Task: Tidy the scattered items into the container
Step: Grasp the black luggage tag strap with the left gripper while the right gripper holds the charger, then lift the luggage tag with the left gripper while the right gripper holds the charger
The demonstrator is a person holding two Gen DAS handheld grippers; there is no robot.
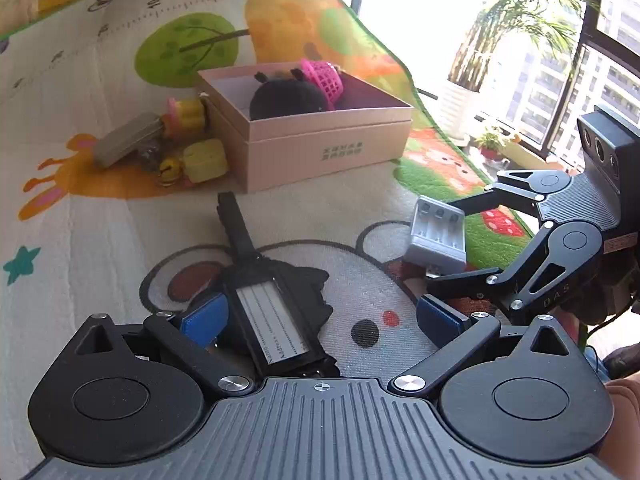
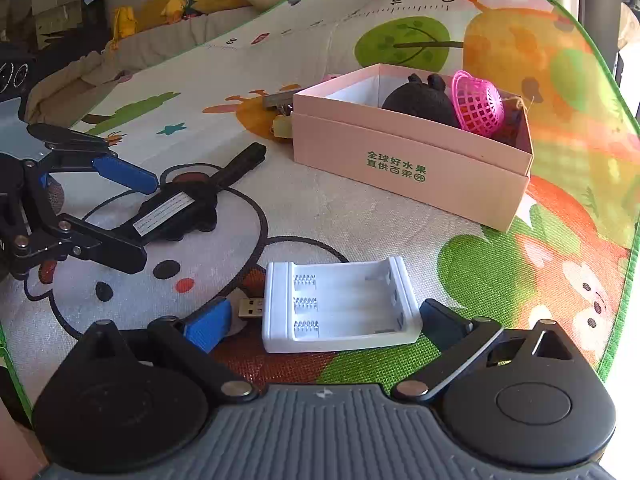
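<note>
Pink box (image 2: 408, 168) near the mat's (image 2: 360, 216) far edge holds a black plush toy (image 2: 420, 100) and basket (image 2: 478, 104). Left gripper (image 1: 320, 316), jaws spread, straddles a luggage tag (image 1: 272, 316); right gripper (image 2: 324, 320), jaws spread, flanks the battery charger (image 2: 340, 304). Small items (image 1: 160, 144) beside the box remain.

Cartoon play mat (image 2: 360, 216) carries pink box (image 2: 408, 168), black luggage tag (image 2: 176, 208), white battery charger (image 2: 340, 304), small toys (image 1: 200, 160) beside box.
</note>
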